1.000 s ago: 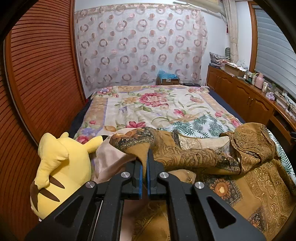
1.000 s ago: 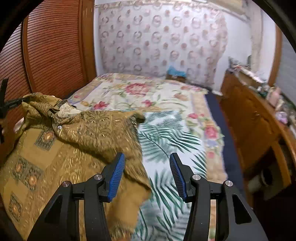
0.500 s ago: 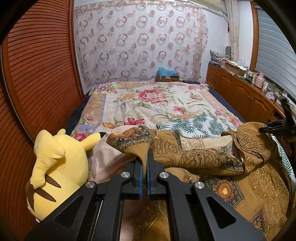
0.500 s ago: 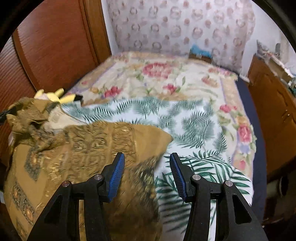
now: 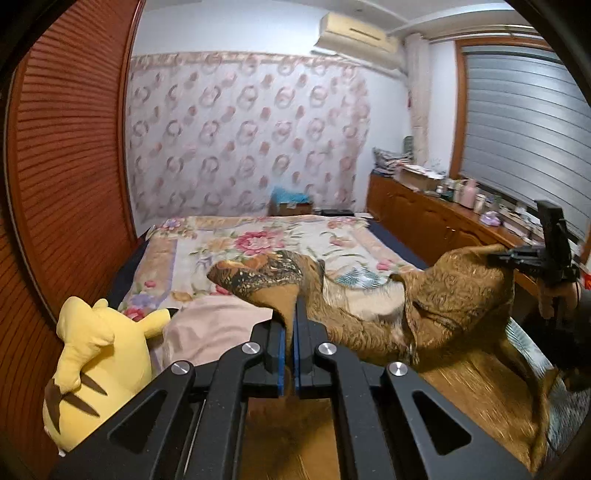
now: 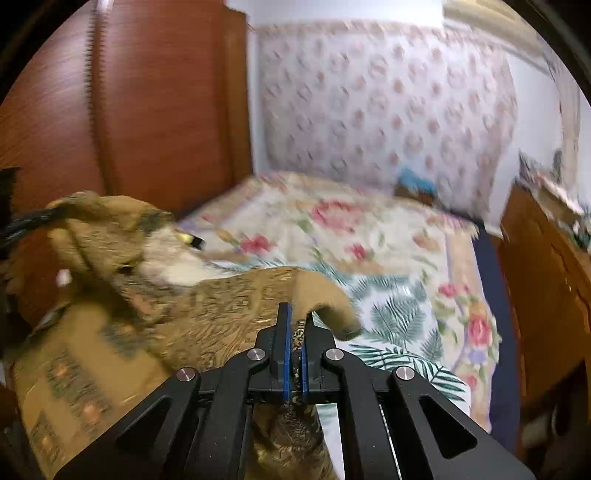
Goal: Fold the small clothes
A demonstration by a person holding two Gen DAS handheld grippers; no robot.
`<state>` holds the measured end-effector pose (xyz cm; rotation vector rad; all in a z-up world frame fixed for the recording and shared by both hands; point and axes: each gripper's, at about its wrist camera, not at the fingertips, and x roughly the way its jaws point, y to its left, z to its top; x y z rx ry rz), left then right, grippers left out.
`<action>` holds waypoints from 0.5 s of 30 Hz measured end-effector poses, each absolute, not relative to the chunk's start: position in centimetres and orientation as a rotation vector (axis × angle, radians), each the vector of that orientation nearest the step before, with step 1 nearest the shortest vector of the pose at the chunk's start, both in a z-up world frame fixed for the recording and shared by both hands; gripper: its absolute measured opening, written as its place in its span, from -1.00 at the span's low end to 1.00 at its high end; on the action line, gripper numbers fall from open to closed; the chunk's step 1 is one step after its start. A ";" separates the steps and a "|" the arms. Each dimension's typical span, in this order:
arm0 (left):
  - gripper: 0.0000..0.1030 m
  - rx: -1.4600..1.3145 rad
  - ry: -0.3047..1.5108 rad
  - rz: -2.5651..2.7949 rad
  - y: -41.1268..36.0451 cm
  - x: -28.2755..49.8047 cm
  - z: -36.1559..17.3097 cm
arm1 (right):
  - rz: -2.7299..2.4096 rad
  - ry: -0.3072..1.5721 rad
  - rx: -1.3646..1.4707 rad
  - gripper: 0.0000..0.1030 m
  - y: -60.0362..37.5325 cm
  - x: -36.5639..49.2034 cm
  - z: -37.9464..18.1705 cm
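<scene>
The left hand-held gripper (image 5: 290,332) and the right hand-held gripper (image 6: 297,332), its jaws just closed, each pinched a corner of the golden patterned garment (image 5: 458,295) tight, lifting it off the bed (image 5: 258,236) to spread it for folding.

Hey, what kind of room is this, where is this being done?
Most likely a home bedroom. A bed with a floral quilt fills the middle, a yellow plush toy sits beside it, and a white wall air conditioner hangs above a patterned curtain.
</scene>
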<state>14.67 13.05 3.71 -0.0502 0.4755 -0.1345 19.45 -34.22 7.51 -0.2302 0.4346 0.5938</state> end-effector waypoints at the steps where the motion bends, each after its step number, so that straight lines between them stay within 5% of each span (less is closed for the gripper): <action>1: -0.93 -0.044 0.471 -0.141 12.9 13.0 3.4 | 0.600 0.420 -0.235 -0.93 -34.7 17.7 7.3; 15: -0.93 -0.057 0.640 -0.130 12.7 1.7 -5.2 | 0.551 0.672 -0.244 -0.93 -38.9 4.7 -2.7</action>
